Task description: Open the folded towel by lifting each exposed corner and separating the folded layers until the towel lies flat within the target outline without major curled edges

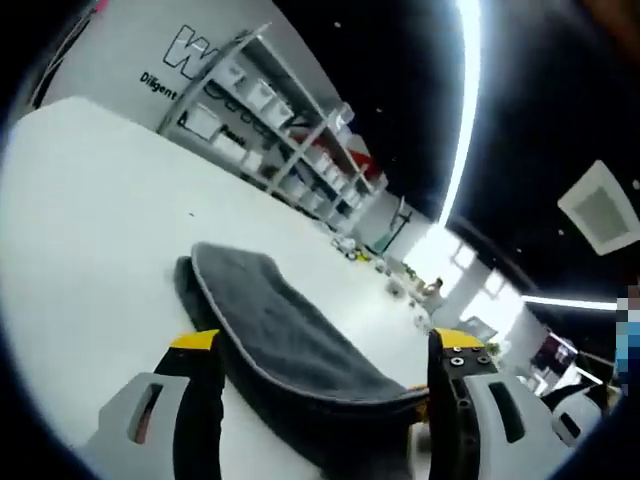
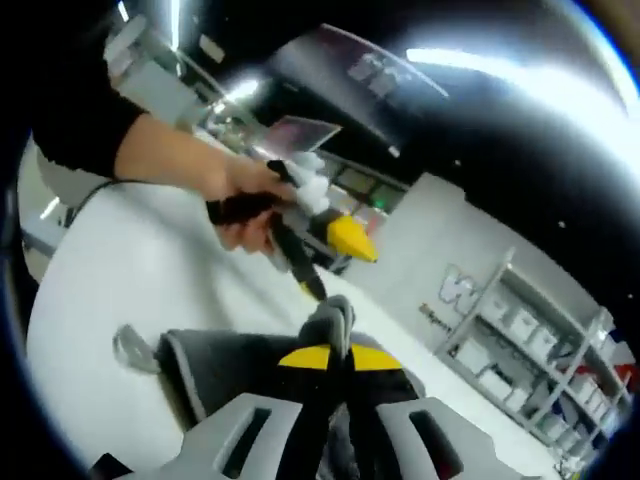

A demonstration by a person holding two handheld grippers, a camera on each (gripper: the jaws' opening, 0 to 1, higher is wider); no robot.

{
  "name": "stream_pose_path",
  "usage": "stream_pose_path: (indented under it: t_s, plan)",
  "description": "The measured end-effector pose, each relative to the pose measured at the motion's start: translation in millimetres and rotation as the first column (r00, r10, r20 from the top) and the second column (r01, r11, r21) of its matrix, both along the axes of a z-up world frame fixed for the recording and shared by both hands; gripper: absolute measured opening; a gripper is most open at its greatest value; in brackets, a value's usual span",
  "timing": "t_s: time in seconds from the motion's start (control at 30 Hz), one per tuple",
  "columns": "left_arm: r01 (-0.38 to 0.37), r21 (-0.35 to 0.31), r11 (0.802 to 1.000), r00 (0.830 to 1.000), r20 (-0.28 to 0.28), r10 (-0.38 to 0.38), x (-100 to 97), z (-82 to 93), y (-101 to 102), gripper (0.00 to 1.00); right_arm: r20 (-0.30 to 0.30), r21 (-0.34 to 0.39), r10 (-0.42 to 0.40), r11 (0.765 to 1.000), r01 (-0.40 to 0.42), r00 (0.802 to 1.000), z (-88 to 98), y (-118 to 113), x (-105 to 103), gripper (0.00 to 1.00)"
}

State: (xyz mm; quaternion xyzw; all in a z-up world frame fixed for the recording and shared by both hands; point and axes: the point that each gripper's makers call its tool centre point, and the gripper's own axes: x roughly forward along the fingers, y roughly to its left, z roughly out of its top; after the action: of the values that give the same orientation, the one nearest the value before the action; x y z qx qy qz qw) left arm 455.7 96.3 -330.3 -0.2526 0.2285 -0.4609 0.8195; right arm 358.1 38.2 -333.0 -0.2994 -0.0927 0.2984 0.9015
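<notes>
Left gripper (image 1: 320,385): jaws spread wide, dark grey towel (image 1: 285,335) running between them without being pinched, lying across white counter (image 1: 90,230). Towel edge piped, fold lifted off counter near gripper. Right gripper (image 2: 330,365): jaws closed tight on raised towel fold (image 2: 330,320), rest of towel spread on counter (image 2: 120,270) below. In right gripper view, person's hand (image 2: 240,195) grips left gripper handle above towel, dark sleeve (image 2: 80,110) behind. Storage shelving (image 1: 290,130) stands beyond counter.
</notes>
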Motion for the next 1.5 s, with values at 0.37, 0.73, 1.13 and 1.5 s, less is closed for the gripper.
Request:
stream_pose_path:
  t_s: [0.37, 0.73, 1.13, 1.5]
  plan:
    - [0.012, 0.025, 1.000, 0.997, -0.073, -0.010, 28.3, -22.2, -11.4, 0.77, 0.012, 0.066, -0.029, 0.997, 0.028, 0.999, 9.2, -13.2, 4.0, 0.00]
    - [0.029, 0.049, 0.998, 0.993, -0.118, -0.023, 43.5, -23.0, -18.8, 0.73, 0.078, 0.112, -0.065, 0.992, 0.056, 0.995, 24.6, -26.9, 2.2, 0.00]
    - [-0.017, 0.032, 0.999, 0.982, -0.186, 0.023, 78.4, -28.2, -25.2, 0.67, 0.108, 0.105, -0.071, 0.993, 0.060, 0.992, 26.6, -28.5, -0.7, 0.00]
    - [-0.060, 0.020, 0.998, 0.966, -0.250, 0.063, 101.3, -41.5, -22.9, 0.48, 0.148, 0.073, -0.078, 0.995, 0.068, 0.986, 27.6, -28.4, -4.9, 0.00]
